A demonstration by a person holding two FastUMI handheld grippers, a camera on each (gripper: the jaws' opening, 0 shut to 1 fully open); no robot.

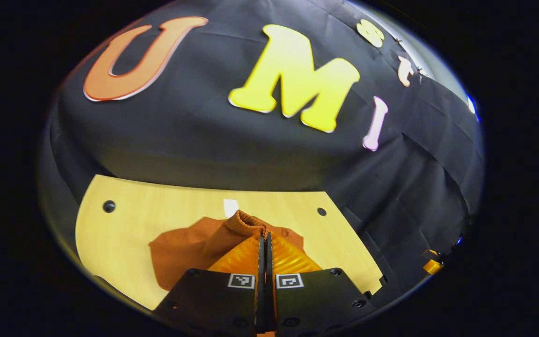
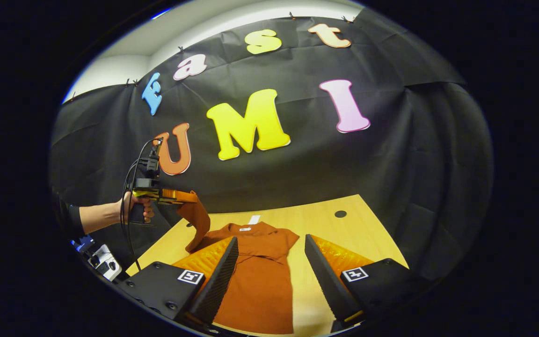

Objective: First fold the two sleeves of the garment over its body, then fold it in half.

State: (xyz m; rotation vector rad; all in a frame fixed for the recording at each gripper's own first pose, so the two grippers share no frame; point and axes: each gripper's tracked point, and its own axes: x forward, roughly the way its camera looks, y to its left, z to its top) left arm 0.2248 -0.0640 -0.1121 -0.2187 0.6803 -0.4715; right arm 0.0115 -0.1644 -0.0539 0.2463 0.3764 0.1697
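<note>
Garment point(image 2: 262, 276) sleeve point(image 2: 198, 216) hangs lifted, clenched in left gripper point(image 1: 265, 238) jaws; right gripper point(image 2: 269, 262) jaws released.

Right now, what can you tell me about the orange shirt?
The orange shirt is a soft, knit-looking garment lying flat on the wooden table, collar toward the wall. Its right short sleeve lies spread out. The left gripper pinches the other sleeve's ribbed cuff and holds it lifted above the table.

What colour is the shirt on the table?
The shirt is plain rust orange, clearest in the right gripper view.
</note>
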